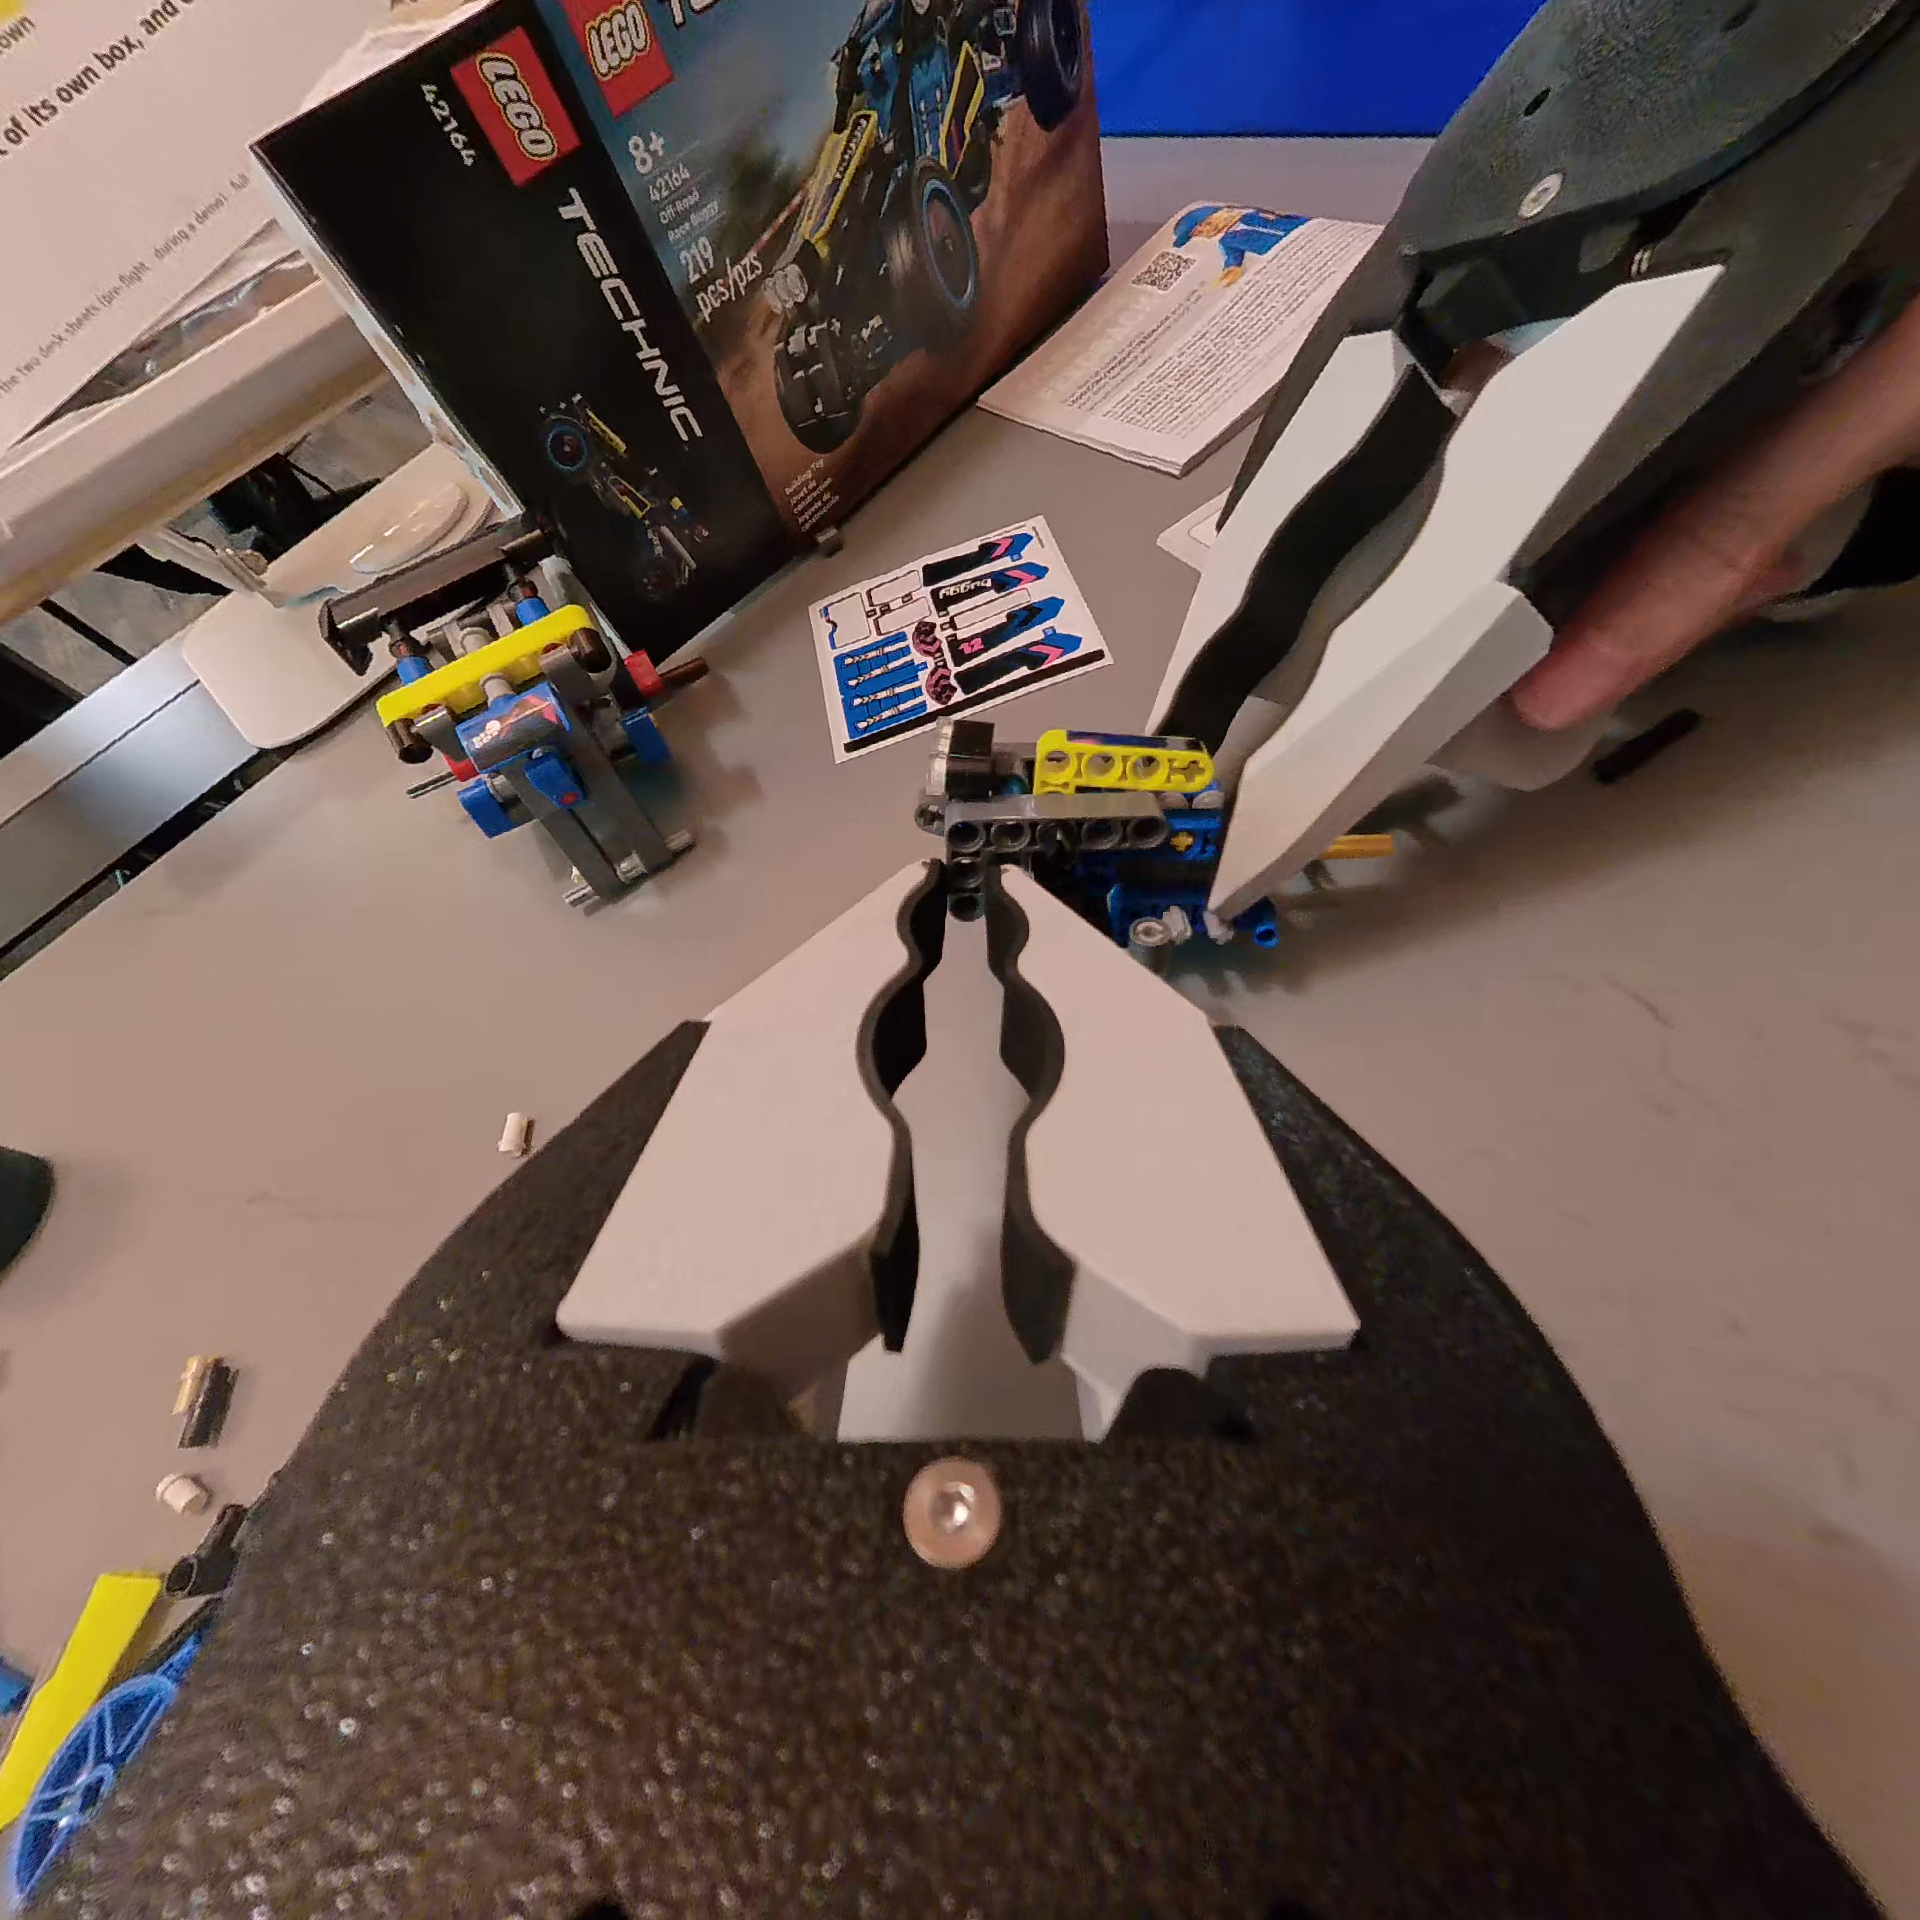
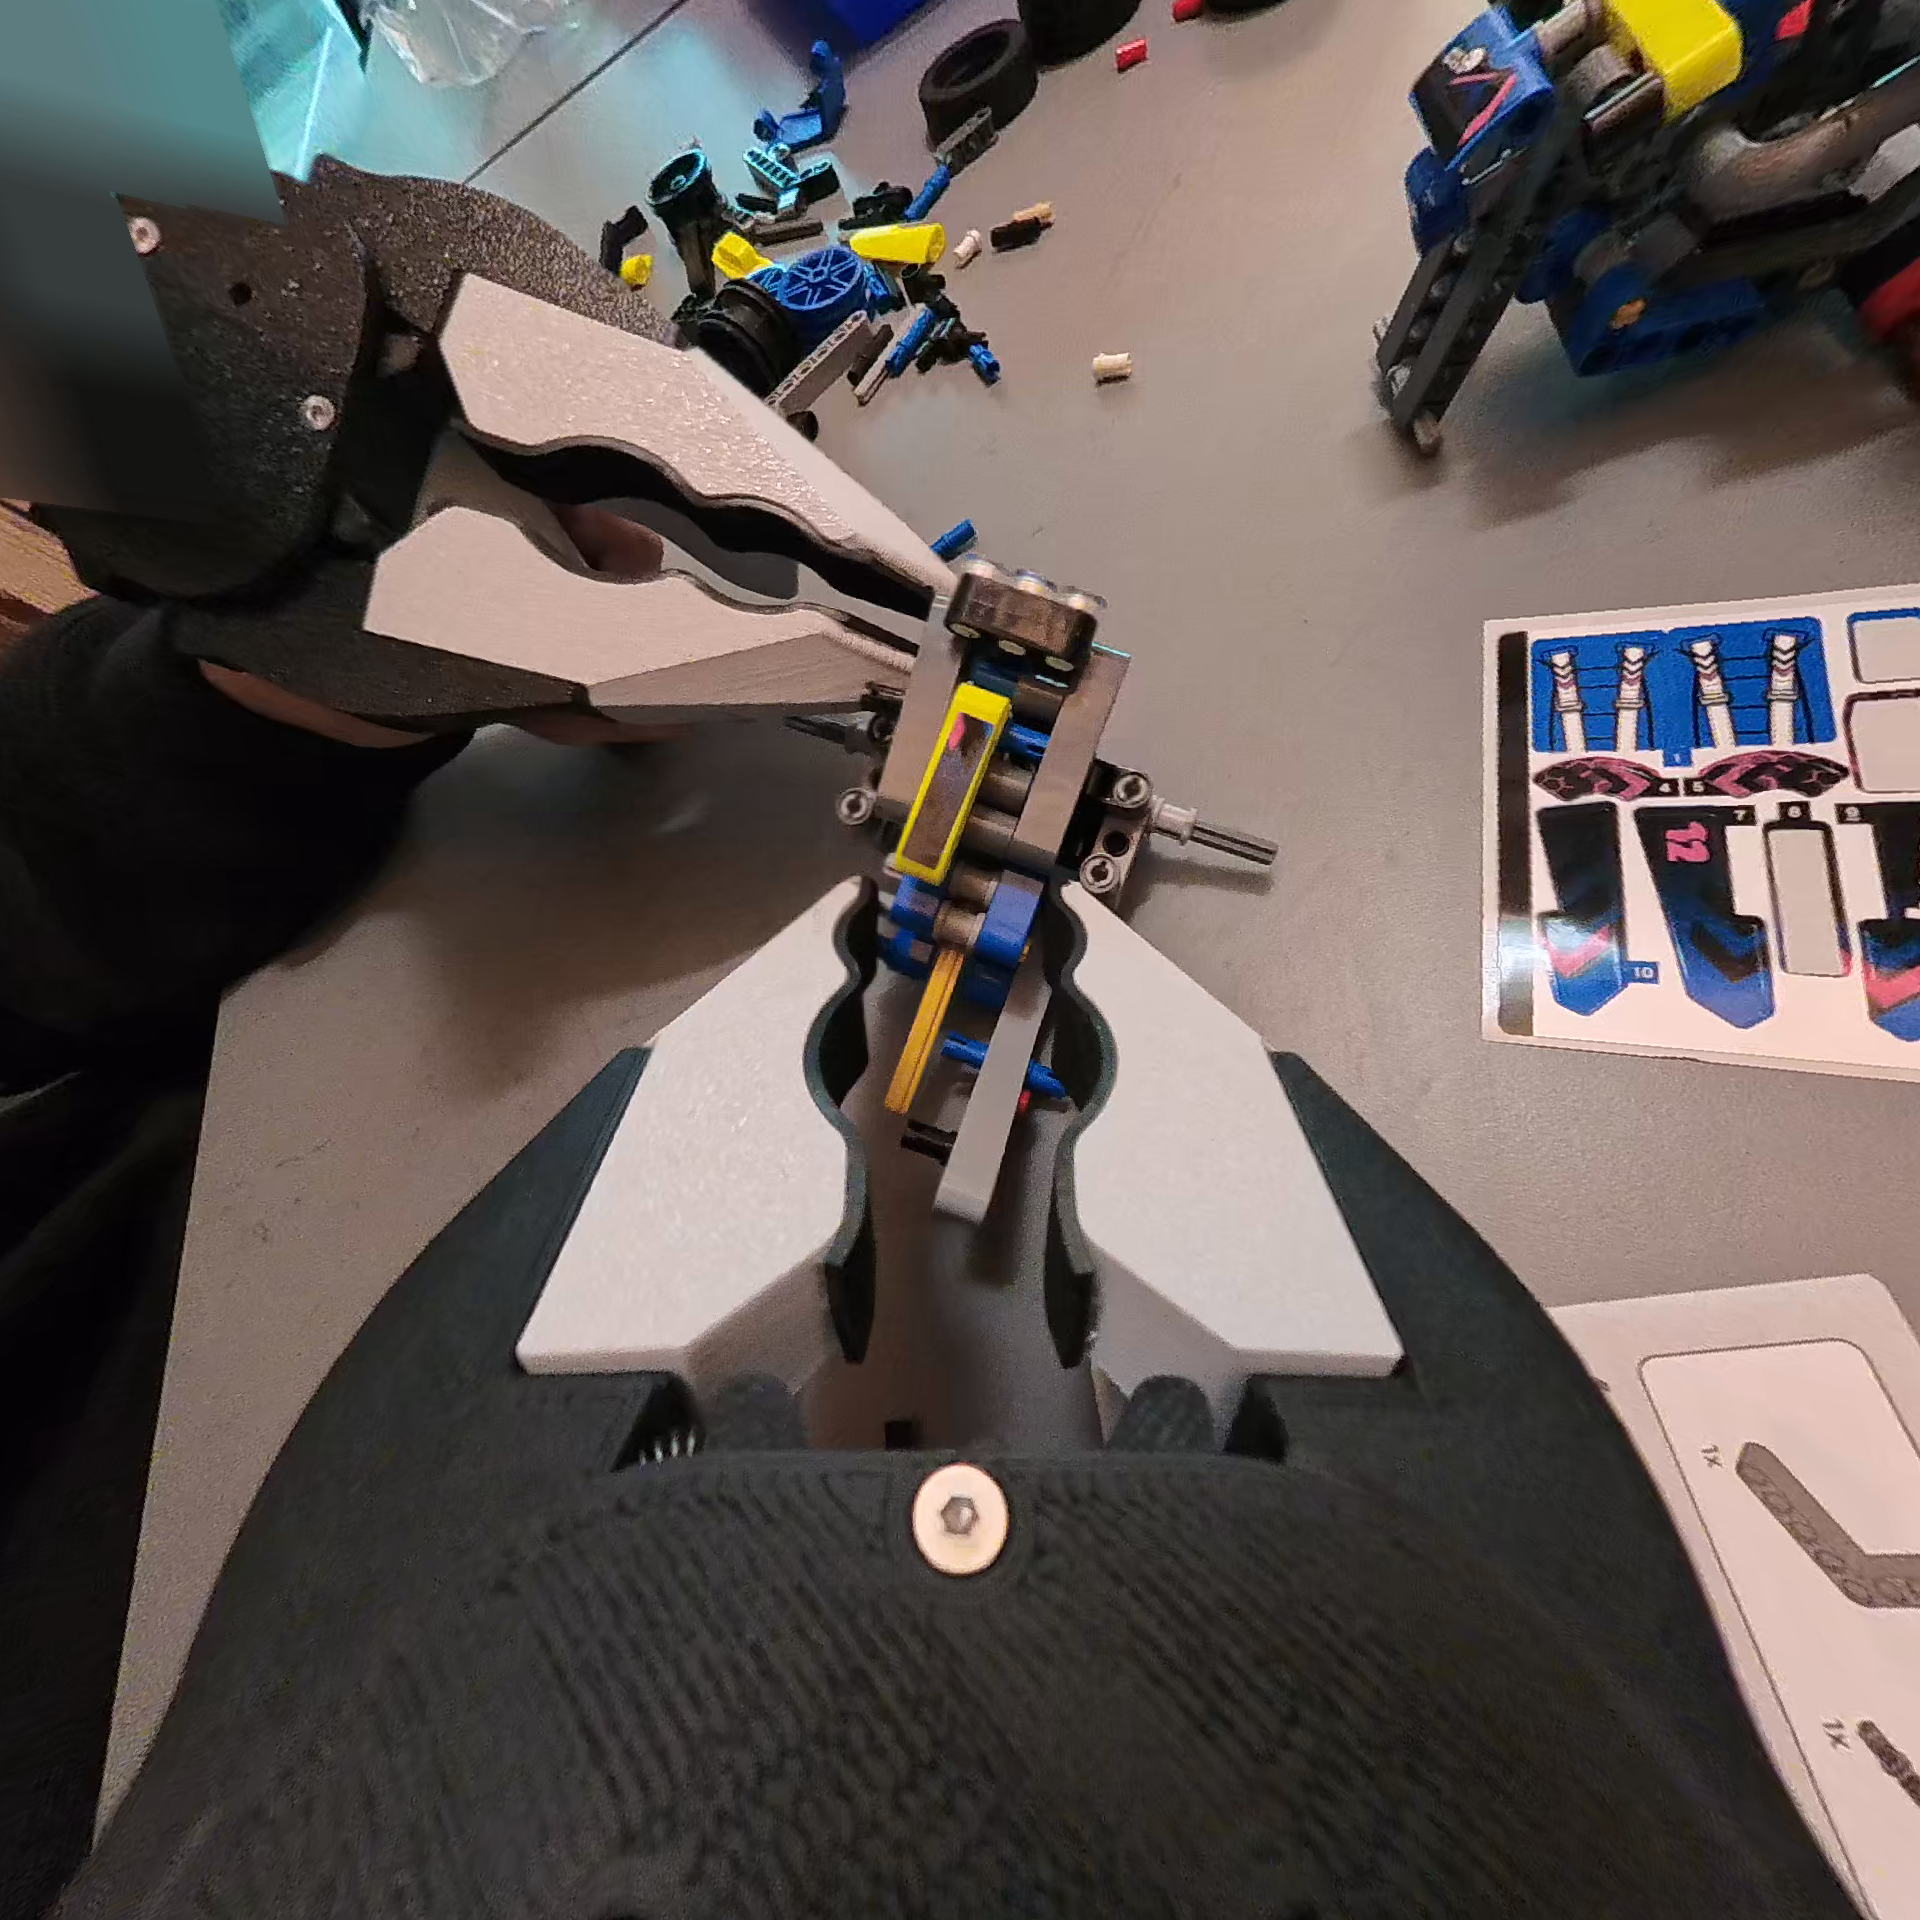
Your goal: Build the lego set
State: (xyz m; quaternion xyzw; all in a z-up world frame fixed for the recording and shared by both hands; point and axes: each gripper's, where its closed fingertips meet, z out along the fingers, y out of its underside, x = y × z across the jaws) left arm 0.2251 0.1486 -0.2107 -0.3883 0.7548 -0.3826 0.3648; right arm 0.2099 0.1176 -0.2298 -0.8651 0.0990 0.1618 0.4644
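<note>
Gripping one small brick assembly from two sides: left gripper pinched nearly shut on its dark grey beam, right gripper part open, clamped across the blue end. Partly built, off the table; loose parts at 11 o'clock, second sub-build at 1. Sticker sheet close at 3, open room at 9

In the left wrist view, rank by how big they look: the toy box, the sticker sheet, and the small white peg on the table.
1. Toy box, largest.
2. Sticker sheet.
3. Small white peg, smallest, though nearer the camera.
</note>
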